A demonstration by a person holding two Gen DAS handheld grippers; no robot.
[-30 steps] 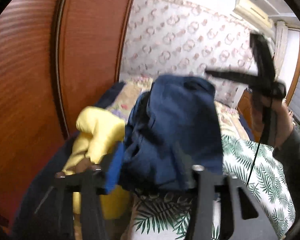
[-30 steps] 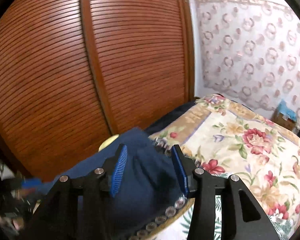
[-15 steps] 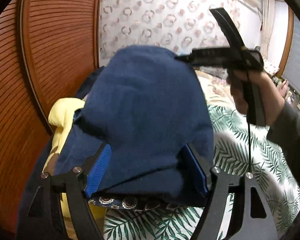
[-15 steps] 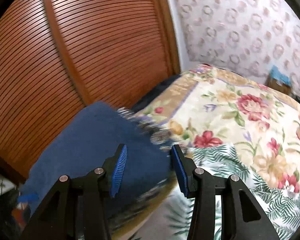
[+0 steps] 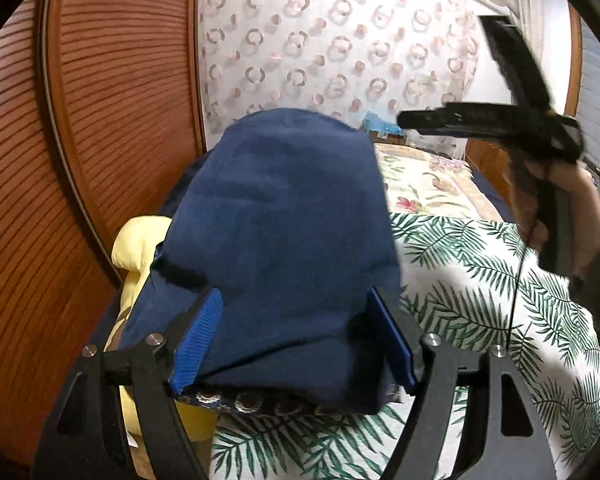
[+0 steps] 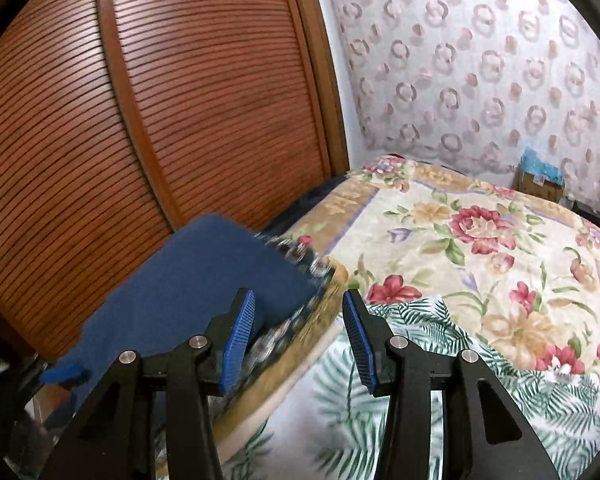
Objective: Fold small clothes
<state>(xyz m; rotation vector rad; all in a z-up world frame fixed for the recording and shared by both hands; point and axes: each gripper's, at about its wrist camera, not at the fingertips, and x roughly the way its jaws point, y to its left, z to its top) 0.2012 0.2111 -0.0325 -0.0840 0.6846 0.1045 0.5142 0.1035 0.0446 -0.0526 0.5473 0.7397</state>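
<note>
The navy blue garment (image 5: pixel 284 248) lies folded in a mound at the edge of the bed (image 6: pixel 480 248), beside a yellow garment (image 5: pixel 136 240) and partly on the palm-leaf sheet (image 5: pixel 480 300). The left gripper (image 5: pixel 296 340) straddles its near end; its jaws have just been opening and now stand wide on either side of the cloth, seemingly not pressing it. The right gripper (image 6: pixel 298 340), seen from the left wrist raised above the bed, has its jaws about half open with nothing between them. This looks like the release after a fold. Next would be drawing the left gripper clear without dragging the cloth, then reaching for another piece.
</note>
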